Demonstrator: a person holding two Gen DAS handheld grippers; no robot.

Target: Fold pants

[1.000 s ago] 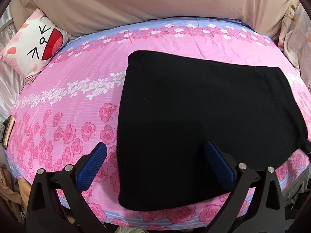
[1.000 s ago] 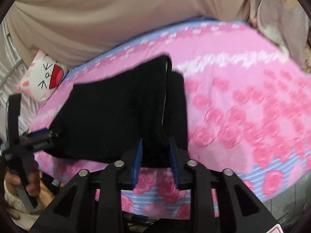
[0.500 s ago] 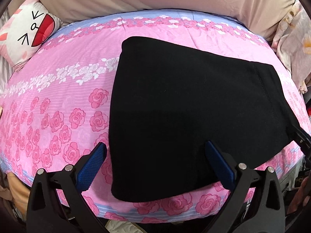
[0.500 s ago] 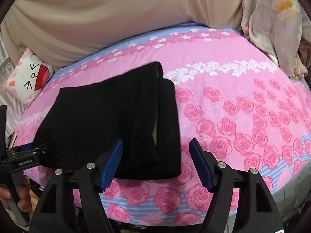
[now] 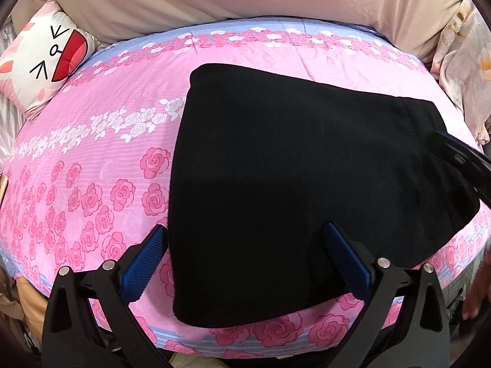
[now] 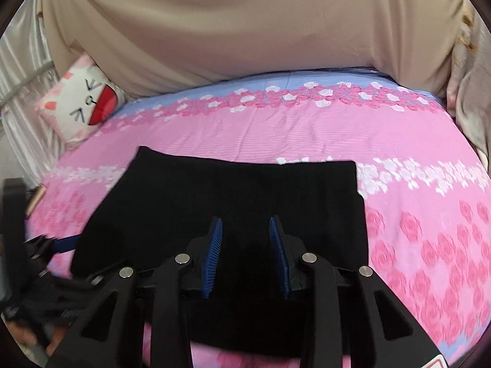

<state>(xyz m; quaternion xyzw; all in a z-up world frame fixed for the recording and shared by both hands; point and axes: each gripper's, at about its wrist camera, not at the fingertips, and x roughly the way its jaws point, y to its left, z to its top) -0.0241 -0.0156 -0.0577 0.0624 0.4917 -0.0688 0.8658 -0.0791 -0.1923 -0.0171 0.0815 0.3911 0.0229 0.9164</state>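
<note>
The black pants (image 5: 307, 184) lie folded flat on the pink rose-print bed (image 5: 92, 159). My left gripper (image 5: 245, 245) is open over the pants' near left corner, with one blue fingertip (image 5: 147, 257) over the sheet and the other over the cloth. In the right wrist view the pants (image 6: 233, 190) lie spread below my right gripper (image 6: 245, 233), whose jaws stand partly open over the near edge with nothing between them. The right gripper's arm (image 5: 460, 159) shows at the right edge of the left wrist view.
A white cat-face pillow (image 5: 46, 64) leans at the bed's far left corner. A beige sheet (image 6: 245, 30) hangs behind the bed. A flowered blanket (image 5: 469, 61) is bunched at the right edge. The bed's near edge (image 5: 245, 346) drops off just below the pants.
My right gripper let go of the pants' edge, opened wide, then swung left over the pants and narrowed. The left gripper stayed open and shifted slightly.
</note>
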